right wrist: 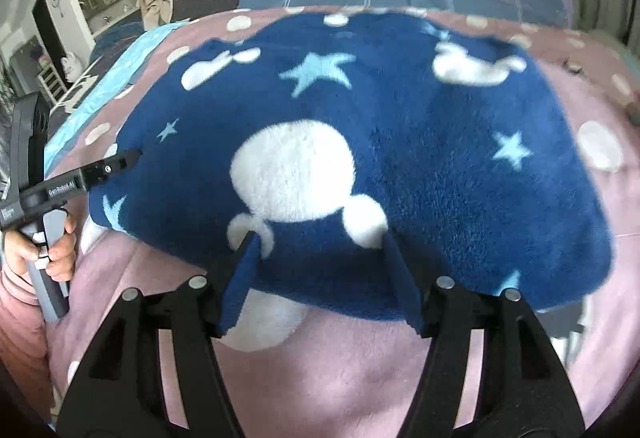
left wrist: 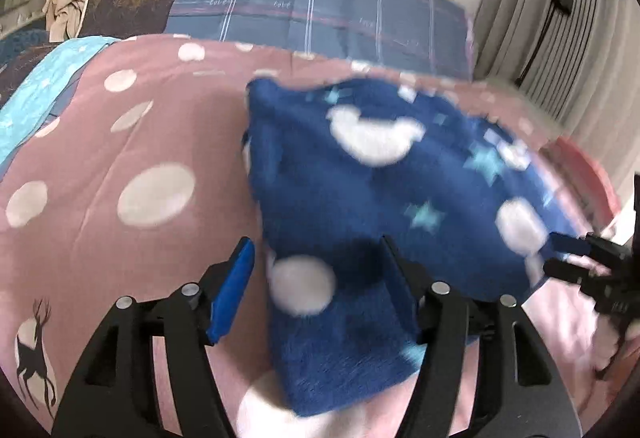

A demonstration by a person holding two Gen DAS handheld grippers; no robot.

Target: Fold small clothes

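Right wrist view showed both grippers' fingers point(right wrist: 394, 270) spread wide, gripping nothing; the blue fleece garment point(right wrist: 400, 158) at twelve o'clock could bunch if pinched unevenly.

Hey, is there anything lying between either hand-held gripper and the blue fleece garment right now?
Nothing visible. The left hand-held gripper and the right hand-held gripper both stand open right at the near edge of the blue garment, which lies on the pink dotted bedspread. No other item sits between.

soft daylight, brightest at right edge; motion blur throughout, worse in left view; fisheye bending, dark corners.
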